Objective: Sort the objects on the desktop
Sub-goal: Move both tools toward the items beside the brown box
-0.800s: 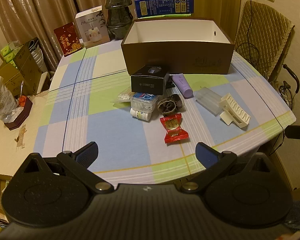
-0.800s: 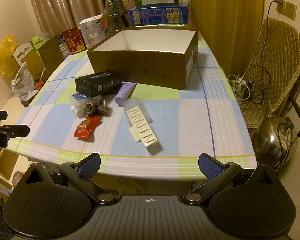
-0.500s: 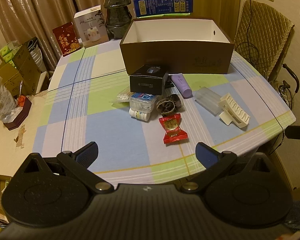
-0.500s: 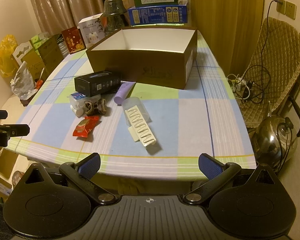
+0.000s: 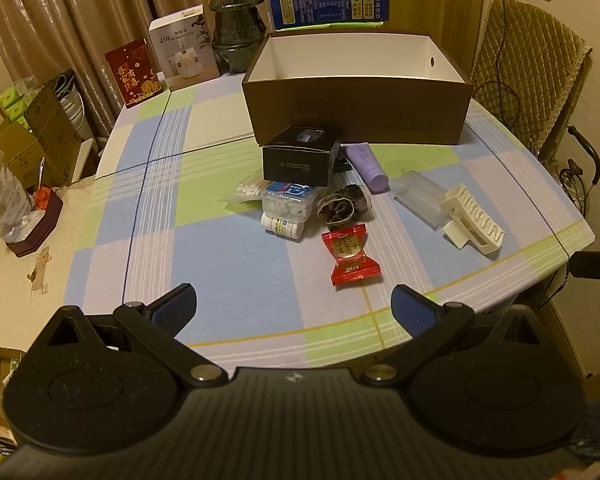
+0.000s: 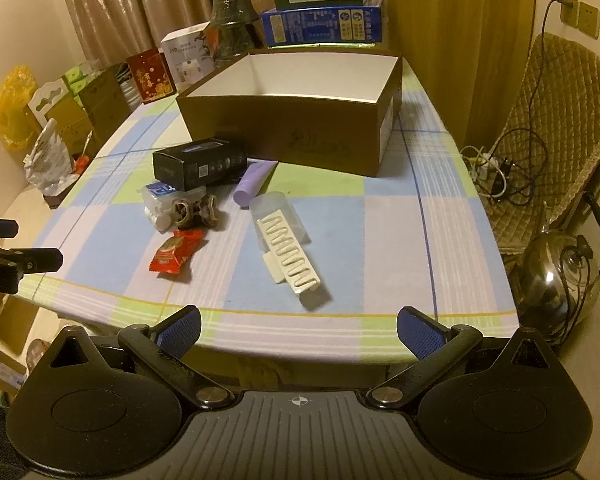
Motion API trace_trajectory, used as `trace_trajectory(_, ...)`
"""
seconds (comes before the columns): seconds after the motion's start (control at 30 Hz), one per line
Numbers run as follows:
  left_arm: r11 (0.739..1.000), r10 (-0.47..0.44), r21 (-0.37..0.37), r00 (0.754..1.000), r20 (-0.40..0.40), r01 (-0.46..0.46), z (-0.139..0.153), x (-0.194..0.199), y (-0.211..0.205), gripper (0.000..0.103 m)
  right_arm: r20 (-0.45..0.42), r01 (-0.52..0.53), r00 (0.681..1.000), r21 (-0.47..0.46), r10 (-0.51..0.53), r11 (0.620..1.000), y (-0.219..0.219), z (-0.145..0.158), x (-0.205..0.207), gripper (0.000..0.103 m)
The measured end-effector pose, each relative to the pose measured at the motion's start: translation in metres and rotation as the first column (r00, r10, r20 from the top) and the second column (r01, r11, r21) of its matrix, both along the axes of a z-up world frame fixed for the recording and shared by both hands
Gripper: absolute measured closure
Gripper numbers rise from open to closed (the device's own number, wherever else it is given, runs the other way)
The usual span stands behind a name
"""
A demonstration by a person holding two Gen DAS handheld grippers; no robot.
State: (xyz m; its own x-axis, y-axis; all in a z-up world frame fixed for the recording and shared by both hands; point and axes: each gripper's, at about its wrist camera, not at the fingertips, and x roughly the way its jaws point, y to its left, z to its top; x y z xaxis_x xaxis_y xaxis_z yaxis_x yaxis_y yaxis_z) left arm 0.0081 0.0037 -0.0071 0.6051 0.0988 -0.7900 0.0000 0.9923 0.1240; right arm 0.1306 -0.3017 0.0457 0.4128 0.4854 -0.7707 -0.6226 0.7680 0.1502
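An open brown box [image 5: 356,116] [image 6: 300,136] with a white inside stands at the back of the table. In front of it lie a black carton [image 5: 298,158] [image 6: 198,164], a purple tube [image 5: 367,166] [image 6: 254,183], a cotton swab case [image 5: 288,200], a small white bottle [image 5: 282,227], a dark scrunchie [image 5: 344,208] [image 6: 196,212], a red candy packet [image 5: 350,258] [image 6: 176,254], a clear case [image 5: 420,196] and a cream hair claw [image 5: 474,226] [image 6: 290,256]. My left gripper [image 5: 294,304] and right gripper [image 6: 298,330] are both open and empty, over the table's near edge.
The checked tablecloth [image 5: 204,248] covers the table. Boxes, a dark jar [image 5: 236,20] and a red card [image 5: 132,72] stand at the back. A padded chair [image 6: 560,128], cables and a metal kettle [image 6: 556,276] are to the right. Cartons and bags are to the left.
Both grippers have drifted slightly; the objects shift a little in view. Nothing on the table has moved. Both grippers stay open.
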Motion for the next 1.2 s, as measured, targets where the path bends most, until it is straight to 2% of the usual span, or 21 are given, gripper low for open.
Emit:
trace_trajectory(1.0,1.000,0.014,-0.007,1.000,-0.014,-0.014,-0.004,0.016,0.010,0.001,-0.004,-0.018,1.000,-0.002,0.018,1.000,0.014,-0.003,0.010,0.002)
trace_trajectory(1.03,1.000,0.021,-0.006,1.000,-0.014,-0.021,-0.004,0.017,0.011,0.001,-0.004,-0.019,1.000,-0.004,0.019,1.000,0.015,-0.004,0.012,0.002)
trace_trajectory(1.07,0.995,0.103,-0.005,0.995,-0.013,-0.103,-0.005,0.018,0.012,0.001,-0.002,-0.022,1.000,-0.004,0.022,1.000,0.016,-0.004,0.014,0.002)
trace_trajectory(1.2,0.994,0.111,-0.003,0.994,-0.015,-0.111,-0.005,0.024,0.016,0.001,0.006,-0.030,1.000,-0.006,0.030,1.000,0.020,-0.007,0.019,0.002)
